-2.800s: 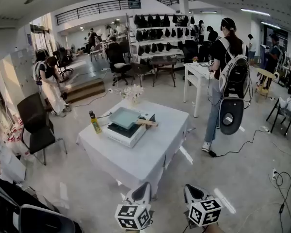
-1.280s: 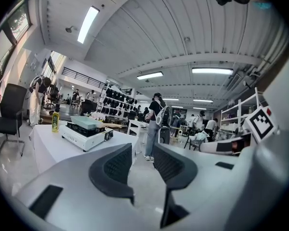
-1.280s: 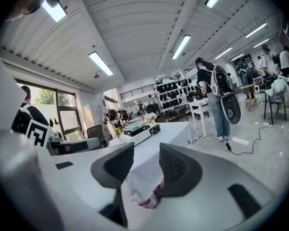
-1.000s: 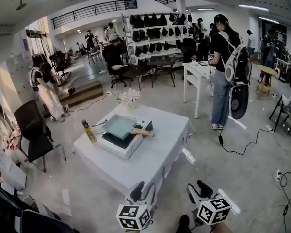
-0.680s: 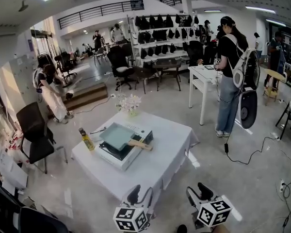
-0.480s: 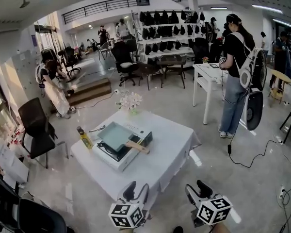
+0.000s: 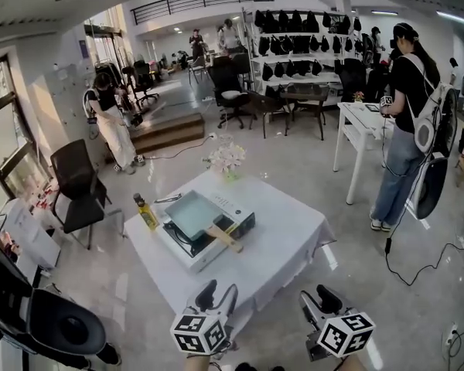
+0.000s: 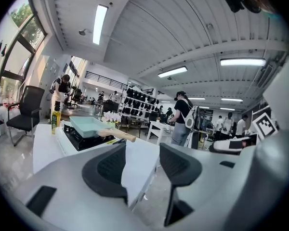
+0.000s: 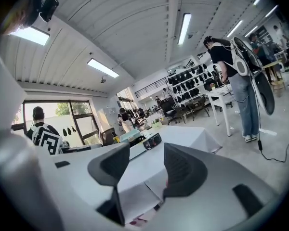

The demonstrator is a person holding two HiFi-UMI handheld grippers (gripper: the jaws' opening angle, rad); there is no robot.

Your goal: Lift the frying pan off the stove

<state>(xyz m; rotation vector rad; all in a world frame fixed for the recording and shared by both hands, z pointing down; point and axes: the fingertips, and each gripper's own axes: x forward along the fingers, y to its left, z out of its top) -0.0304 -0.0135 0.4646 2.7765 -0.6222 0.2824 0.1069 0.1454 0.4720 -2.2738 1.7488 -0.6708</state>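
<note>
Pale teal square frying pan [image 7: 195, 213], wooden handle pointing near-right: sits on white portable gas stove with black top [image 7: 195, 260]
Stove: left of centre on square table under white cloth [image 7: 286, 246]
Yellow oil bottle [image 7: 145, 212]: upright, just beside stove's left end
Bunch of white flowers [image 7: 228, 159]: at far table edge
Left gripper [image 7: 219, 294]: low, short of table's near edge, jaws opening, nothing between them
Right gripper [image 7: 317, 300]: beside it, jaws spread wide, empty
Both grippers well apart from pan
</note>
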